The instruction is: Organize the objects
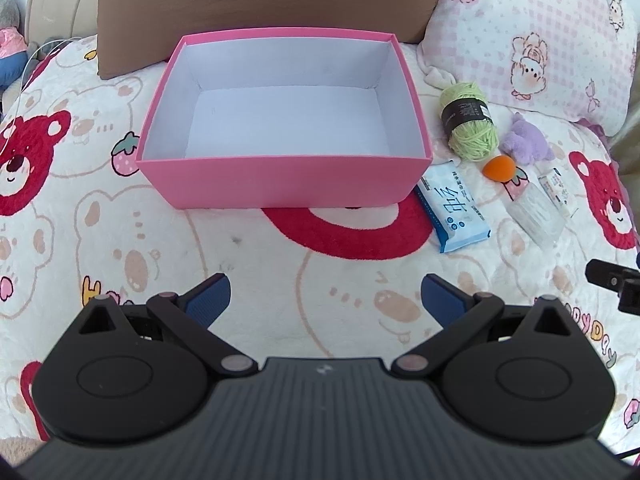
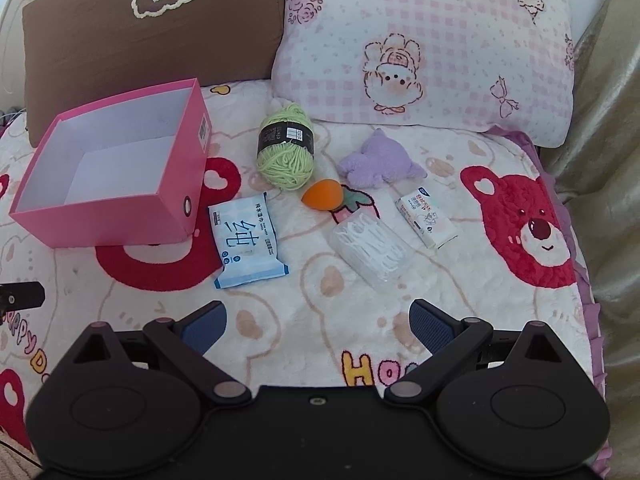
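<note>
- Spread across the bed is a plush blanket [image 2: 304, 320] printed with red bears; a brown cushion [image 2: 152, 36] and a pink checked pillow [image 2: 432, 52] lean at its far edge.
- An open pink box [image 1: 280, 184] sits on the blanket, nothing inside it.
- Just right of the box lie a blue wet-wipe pack [image 2: 248, 240], a green yarn ball [image 2: 286, 148], an orange sponge [image 2: 322, 195], a purple plush toy [image 2: 376, 160], a clear packet of white floss picks [image 2: 370, 246] and a small tissue pack [image 2: 426, 220].
- Left gripper [image 1: 326, 300] hovers before the box, jaws wide apart, holding nothing.
- Right gripper [image 2: 318, 322] hovers near the scattered items, jaws wide apart, holding nothing.
</note>
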`<state>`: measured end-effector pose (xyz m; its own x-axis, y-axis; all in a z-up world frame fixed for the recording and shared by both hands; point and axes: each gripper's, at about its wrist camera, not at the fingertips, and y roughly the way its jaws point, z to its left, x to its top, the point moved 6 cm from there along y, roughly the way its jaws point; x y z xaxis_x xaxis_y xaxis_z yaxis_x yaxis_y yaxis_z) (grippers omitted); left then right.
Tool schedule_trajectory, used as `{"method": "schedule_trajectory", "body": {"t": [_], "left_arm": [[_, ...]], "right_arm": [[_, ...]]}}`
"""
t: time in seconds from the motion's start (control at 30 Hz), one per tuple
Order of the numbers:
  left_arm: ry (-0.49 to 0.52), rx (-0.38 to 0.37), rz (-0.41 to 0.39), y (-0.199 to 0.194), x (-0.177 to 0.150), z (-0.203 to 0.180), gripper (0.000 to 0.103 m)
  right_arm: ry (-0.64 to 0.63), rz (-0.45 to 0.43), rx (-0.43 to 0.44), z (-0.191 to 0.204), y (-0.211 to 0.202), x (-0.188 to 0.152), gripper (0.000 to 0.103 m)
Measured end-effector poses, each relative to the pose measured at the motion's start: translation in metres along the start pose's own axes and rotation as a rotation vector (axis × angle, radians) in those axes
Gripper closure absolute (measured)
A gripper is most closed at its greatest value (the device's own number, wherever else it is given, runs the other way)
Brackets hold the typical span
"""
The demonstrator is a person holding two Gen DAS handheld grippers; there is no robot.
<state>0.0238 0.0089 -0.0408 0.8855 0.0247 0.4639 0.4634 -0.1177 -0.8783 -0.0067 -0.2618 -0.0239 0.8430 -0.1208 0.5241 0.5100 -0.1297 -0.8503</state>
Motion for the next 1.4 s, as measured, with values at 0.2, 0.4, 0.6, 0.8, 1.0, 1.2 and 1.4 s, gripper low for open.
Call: {"method": "schedule_trajectory", "body": {"t": [0.2, 0.4, 0.6, 0.8, 1.0, 1.2, 1.4], "left_arm": [[0.001, 0.0, 0.004, 0.002, -0.001, 0.0, 0.0], [0.008, -0.005, 0.005, 0.001, -0.002, -0.002, 0.0], [0.0, -0.018, 0.004, -0.001, -0.001, -0.006, 0.0], [-0.006, -0.033, 0.007, 0.003, 0.004, -0.021, 0.0], [-0.019, -0.043, 0.006, 0.011, 0.013, -0.041, 0.002], [0.029, -0.002, -0.044, 0.022, 0.025, -0.063, 0.001], [0.024, 0.01, -0.034, 0.051, 0.031, -0.071, 0.002]], "right_arm": [[-0.02, -0.005, -0.038, -0.001, 0.001, 0.0, 0.003], [-0.015, 0.001, -0.017, -0.001, 0.001, 0.0, 0.003], [-0.01, -0.017, -0.003, -0.001, -0.001, 0.002, 0.003], [0.001, -0.041, 0.028, -0.004, 0.0, 0.006, 0.004], [-0.071, -0.244, 0.077, -0.003, -0.021, 0.02, 0.004], [-0.139, -0.263, 0.185, -0.008, -0.006, 0.035, 0.004], [-0.197, -0.176, 0.272, -0.007, 0.032, 0.037, 0.004]]}}
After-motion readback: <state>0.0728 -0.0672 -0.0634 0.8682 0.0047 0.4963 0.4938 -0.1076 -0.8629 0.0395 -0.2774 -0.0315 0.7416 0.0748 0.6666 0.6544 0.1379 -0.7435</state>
